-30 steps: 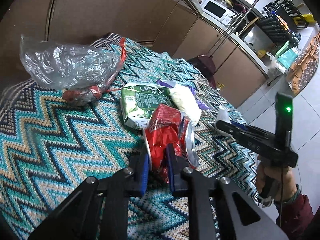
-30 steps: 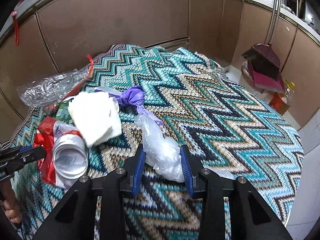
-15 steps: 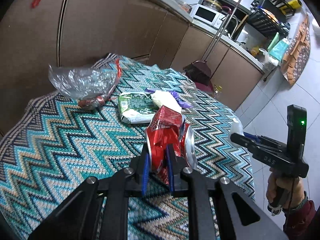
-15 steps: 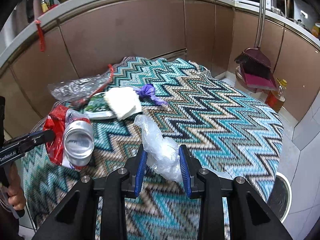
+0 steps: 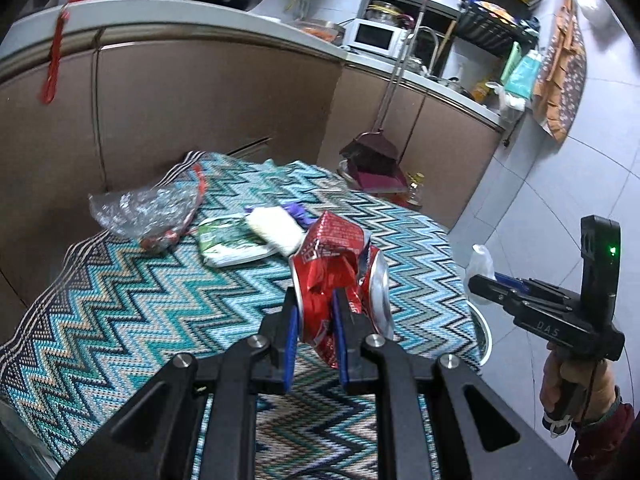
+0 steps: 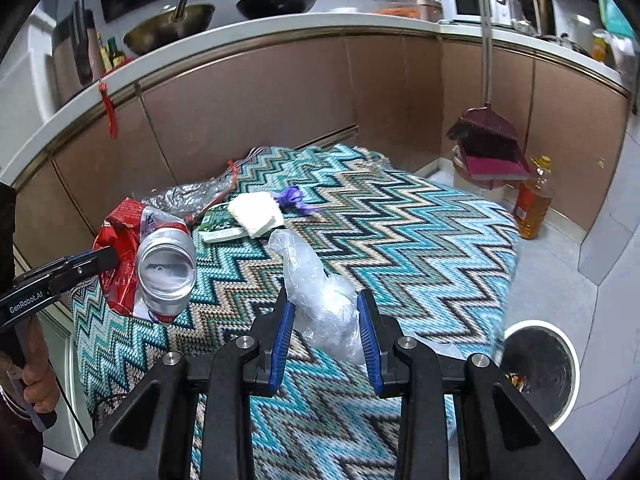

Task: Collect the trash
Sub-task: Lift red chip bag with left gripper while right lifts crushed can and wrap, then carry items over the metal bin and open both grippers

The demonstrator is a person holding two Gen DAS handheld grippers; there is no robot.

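Left gripper [image 5: 314, 312] clamped narrow on a crumpled red wrapper [image 5: 330, 264], with a crushed silver can [image 5: 378, 288] hanging right against it; whether the pads also catch the can, cannot tell. The bundle is up in the air, clear of the zigzag tablecloth [image 5: 160, 304]. Right gripper [image 6: 325, 328] is closed on a scrunched clear plastic bag [image 6: 316, 292], blue pads pressing both sides, also off the cloth.

On the table near the far edge: a clear bag with red trim [image 5: 148, 212], a green packet [image 5: 228, 240], a white wad of tissue [image 5: 276, 230] lying partly on the packet, and a purple scrap [image 5: 296, 212] just behind the tissue. All close together, untouched by either tool.

White-rimmed bin [image 6: 540, 372] stands on the floor off the table's right corner, near the right gripper, with bits of rubbish inside. Dustpan and broom [image 6: 486, 140] lean on the brown cabinets [image 6: 280, 100] beyond the table, an oil bottle [image 6: 534, 200] beside them.
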